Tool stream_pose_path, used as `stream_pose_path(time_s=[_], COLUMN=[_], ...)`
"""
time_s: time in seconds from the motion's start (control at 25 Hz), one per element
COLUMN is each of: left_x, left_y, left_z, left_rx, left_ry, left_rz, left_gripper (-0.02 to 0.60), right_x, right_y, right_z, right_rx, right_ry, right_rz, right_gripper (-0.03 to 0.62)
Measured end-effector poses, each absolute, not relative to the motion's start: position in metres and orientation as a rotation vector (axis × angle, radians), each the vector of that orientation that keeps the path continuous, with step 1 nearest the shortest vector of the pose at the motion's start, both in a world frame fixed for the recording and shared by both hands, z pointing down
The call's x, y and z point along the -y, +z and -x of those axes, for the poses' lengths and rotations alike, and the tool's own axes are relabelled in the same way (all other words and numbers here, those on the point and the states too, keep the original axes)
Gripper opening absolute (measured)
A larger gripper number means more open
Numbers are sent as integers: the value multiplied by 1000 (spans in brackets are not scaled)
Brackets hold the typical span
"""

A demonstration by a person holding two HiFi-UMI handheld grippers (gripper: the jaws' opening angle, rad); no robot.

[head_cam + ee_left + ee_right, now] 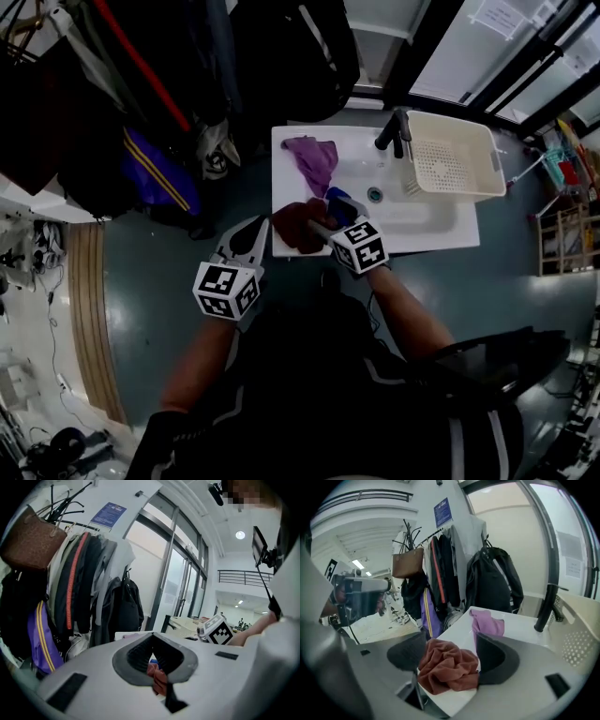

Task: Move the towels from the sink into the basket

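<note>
Right gripper (452, 657) gapes around the red towel (446, 671), nothing pinched; left gripper (153, 643) seems shut, empty. A shallow bite could drag it off the sink (520, 627).

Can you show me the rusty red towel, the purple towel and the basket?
rusty red towel (447, 670), right gripper view, middle of the crumpled heap.
purple towel (314, 161), head view, middle of the cloth.
basket (441, 161), head view, its holey bottom.

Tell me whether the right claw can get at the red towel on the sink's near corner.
Probably yes: the right claw is open with the red towel between its jaws, nothing over it; the purple towel lies apart behind.
</note>
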State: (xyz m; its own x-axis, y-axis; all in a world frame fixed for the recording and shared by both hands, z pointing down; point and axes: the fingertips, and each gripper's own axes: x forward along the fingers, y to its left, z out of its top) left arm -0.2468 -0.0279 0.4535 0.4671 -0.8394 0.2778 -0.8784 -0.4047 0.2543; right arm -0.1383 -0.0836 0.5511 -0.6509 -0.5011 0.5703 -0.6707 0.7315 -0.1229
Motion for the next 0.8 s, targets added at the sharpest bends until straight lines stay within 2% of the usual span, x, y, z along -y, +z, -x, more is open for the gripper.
stream_pose_path(time_s=[0.48, 0.8], left_x=[47, 46], left_y=[517, 523], left_z=[254, 260], left_rx=[1496, 1488], left_ry=[256, 265], left_rz=[-2172, -2153], left_gripper=[3, 3], right_x=[90, 88], right_y=[657, 687], right_z=[173, 179], right_rx=[2271, 2220], right_ry=[560, 637], right_rz=[-525, -501], right_gripper=[403, 384])
